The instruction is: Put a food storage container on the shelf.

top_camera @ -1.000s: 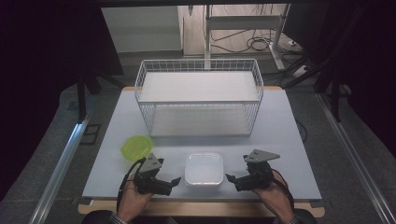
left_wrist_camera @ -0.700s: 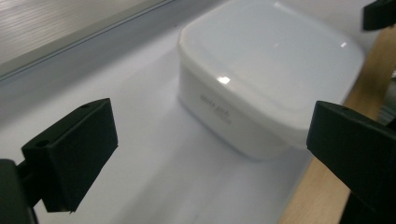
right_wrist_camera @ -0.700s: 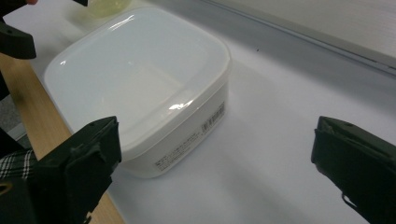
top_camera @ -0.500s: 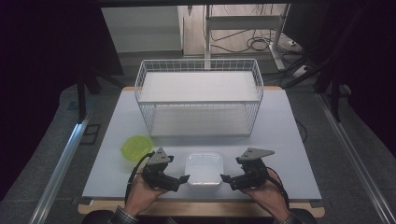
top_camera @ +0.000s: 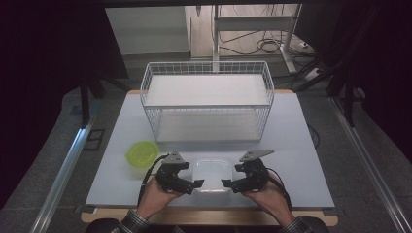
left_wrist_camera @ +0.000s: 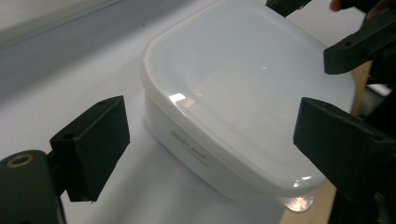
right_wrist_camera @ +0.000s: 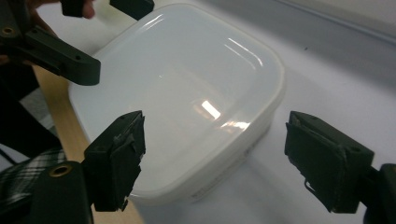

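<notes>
The pale bench (top_camera: 301, 145) carries a white wire basket (top_camera: 208, 104) at its far middle; what lies past the bench is mostly lost in darkness. Near the front edge, well apart from the basket, sits a translucent white lidded container (top_camera: 212, 175), with a lime-green lid (top_camera: 142, 153) just off to its left. The left gripper (top_camera: 193, 184) and the right gripper (top_camera: 227, 185) flank the container from either side, their tips at its front corners. In the left gripper view its jaws straddle one corner of the container (left_wrist_camera: 243, 93) with clear gaps on both sides; they have just been closing but remain released. The right gripper's jaws likewise bracket the container (right_wrist_camera: 187, 93), have just been closing, and press on nothing. Faint raised lettering on the container's wall is too blurred to read, and its contents cannot be made out.
</notes>
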A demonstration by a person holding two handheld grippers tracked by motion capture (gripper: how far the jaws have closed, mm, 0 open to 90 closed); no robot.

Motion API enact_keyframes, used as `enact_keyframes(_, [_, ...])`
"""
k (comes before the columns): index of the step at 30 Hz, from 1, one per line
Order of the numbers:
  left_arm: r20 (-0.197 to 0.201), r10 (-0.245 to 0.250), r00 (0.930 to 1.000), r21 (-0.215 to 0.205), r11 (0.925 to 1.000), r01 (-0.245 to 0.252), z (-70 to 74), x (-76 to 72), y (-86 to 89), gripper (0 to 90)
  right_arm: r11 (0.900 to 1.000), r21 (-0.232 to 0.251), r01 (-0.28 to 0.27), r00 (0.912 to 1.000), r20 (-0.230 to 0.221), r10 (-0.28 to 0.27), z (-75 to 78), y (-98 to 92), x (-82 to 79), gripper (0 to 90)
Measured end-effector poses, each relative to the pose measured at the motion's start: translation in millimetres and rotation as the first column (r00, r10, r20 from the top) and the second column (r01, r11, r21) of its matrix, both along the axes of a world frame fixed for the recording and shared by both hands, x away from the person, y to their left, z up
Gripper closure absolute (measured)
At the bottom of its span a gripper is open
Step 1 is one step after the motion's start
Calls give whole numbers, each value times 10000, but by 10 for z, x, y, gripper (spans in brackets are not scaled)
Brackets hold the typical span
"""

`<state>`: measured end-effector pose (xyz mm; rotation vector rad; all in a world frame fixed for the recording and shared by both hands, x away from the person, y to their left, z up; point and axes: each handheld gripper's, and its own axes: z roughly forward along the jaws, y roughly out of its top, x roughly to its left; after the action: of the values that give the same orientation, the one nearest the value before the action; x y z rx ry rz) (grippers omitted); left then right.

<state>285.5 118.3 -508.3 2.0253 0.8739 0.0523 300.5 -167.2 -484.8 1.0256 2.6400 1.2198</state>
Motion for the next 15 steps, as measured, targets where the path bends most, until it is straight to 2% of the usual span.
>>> enact_keyframes(3, [-552, -340, 9979, -439, 9985, 316, -40, 18, -11, 101, 9998, 217, 24, 9985, -551, -12, -9, -4, 20, 255])
enact_keyframes(5, [-695, -513, 9963, -562, 9973, 475, -46, 19, -21, 128, 9990, 451, -55, 9950, -995, 99, -19, -10, 29, 294])
enact_keyframes(9, [-669, -304, 9973, -303, 9991, 284, 1, -41, -35, 159, 9992, 394, 71, 9916, -1290, -20, -7, -7, 17, 321])
enact_keyframes(12, [-683, 83, 9976, -228, 9997, -99, 54, -114, 5, 298, 9986, 330, 403, 9885, -1472, -350, 34, -32, -30, 440])
enact_keyframes(15, [-747, 408, 9964, -211, 9989, -424, 91, -200, 32, 409, 9958, 527, 750, 9826, -1738, -648, 60, -85, -74, 546])
